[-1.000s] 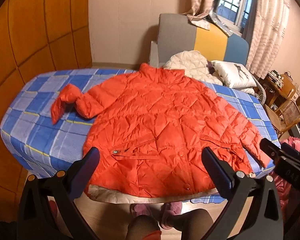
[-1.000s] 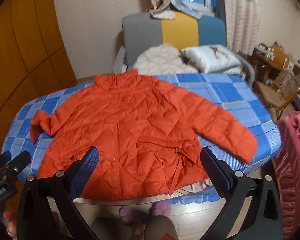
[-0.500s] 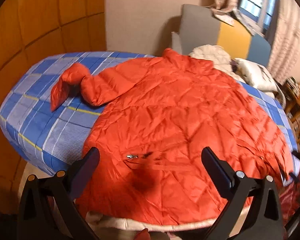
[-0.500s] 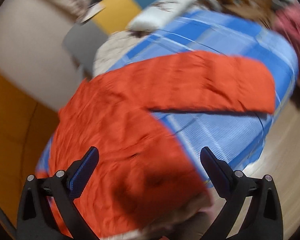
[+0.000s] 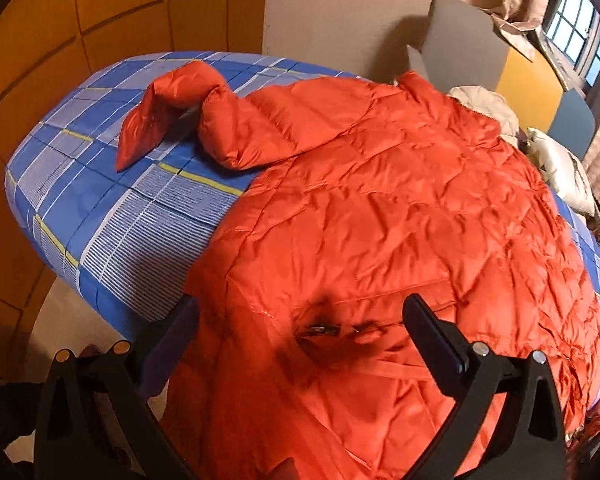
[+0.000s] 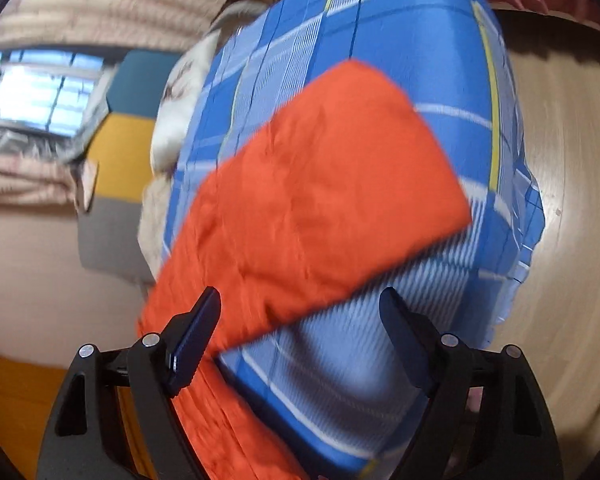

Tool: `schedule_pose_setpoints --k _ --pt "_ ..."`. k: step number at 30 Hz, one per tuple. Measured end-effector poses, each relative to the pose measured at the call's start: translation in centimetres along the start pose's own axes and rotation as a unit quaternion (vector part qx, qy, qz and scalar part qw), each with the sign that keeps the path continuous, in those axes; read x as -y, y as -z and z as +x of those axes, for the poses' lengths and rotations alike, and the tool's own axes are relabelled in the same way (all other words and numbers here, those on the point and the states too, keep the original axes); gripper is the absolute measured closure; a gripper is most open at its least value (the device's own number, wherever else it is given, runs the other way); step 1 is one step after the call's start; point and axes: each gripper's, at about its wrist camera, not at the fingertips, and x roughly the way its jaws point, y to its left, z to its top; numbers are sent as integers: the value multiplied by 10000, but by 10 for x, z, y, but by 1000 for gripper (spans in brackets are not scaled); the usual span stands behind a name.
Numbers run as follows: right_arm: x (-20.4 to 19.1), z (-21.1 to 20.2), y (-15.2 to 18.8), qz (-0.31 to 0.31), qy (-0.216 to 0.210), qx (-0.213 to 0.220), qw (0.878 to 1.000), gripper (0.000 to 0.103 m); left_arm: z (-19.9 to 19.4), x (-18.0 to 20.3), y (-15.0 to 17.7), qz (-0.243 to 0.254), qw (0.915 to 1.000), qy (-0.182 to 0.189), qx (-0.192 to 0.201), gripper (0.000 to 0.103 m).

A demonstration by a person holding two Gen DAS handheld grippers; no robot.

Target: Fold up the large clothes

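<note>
I count one quilted orange puffer jacket (image 5: 380, 216) spread on the blue plaid bedsheet (image 5: 112, 216). My left claw (image 5: 300, 320) gapes empty above its hem, lower frame; my right claw (image 6: 300, 312), wide open and empty, frames its sleeve (image 6: 320, 184) at centre.

An orange quilted jacket (image 5: 400, 220) lies on a blue, white and yellow checked bedsheet (image 5: 112, 216).

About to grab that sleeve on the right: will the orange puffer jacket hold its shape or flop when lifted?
Likely floppy: the orange jacket lies creased, its far sleeve kinked over. Probably light for its bulk, given the puffy quilting. The glossy shell may slip between the right gripper fingers, which are open beside the near sleeve.
</note>
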Motion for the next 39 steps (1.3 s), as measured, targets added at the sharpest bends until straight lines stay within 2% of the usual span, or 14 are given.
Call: schedule_pose_setpoints --k 2,6,8,10,13,17,20,23,27,29,33,36,37,39 --pt "4 0 -8 206 -8 175 9996 24 6 1 -1 26 10000 -54 -26 2" --pt "7 5 -28 426 117 499 9978 45 15 2 -3 27 9998 -176 -23 2" --pt "2 6 -35 304 211 555 9978 55 18 1 -4 50 9996 -262 -48 2" --pt "-2 10 -42 108 311 574 9978 70 23 -2 -4 28 9996 -249 -123 2" --pt "-15 10 -52 -219 376 724 9964 82 28 -6 -3 25 9995 -219 -242 2" --pt "-48 4 -52 -720 254 937 9927 83 25 -10 -3 -80 9997 -94 -218 2" --pt "-92 0 -42 -1302 51 1041 9860 83 22 -12 -3 -157 9997 19 -206 2" --pt "-141 -4 -21 -2056 -201 1072 9725 83 19 -14 -4 -180 9996 92 -184 2" --pt "-206 -2 26 -3175 -574 993 9413 83 14 -18 -4 -232 9995 167 -152 2" --pt "-224 -1 49 -3578 -724 935 9263 83 12 -22 -4 -327 9990 270 -165 2" --pt "-258 10 114 -4501 -1017 691 8845 83 9 -27 -4 -503 9974 516 -99 2" --pt "-267 26 150 -4916 -1066 349 8636 83 8 -25 -4 -494 9973 538 -73 2" --pt "-267 33 158 -4947 -1027 168 8628 83 8 -23 -4 -459 9975 530 -92 2" --pt "-259 44 164 -4841 -888 -183 8703 81 10 -18 -3 -360 9980 501 -148 2"
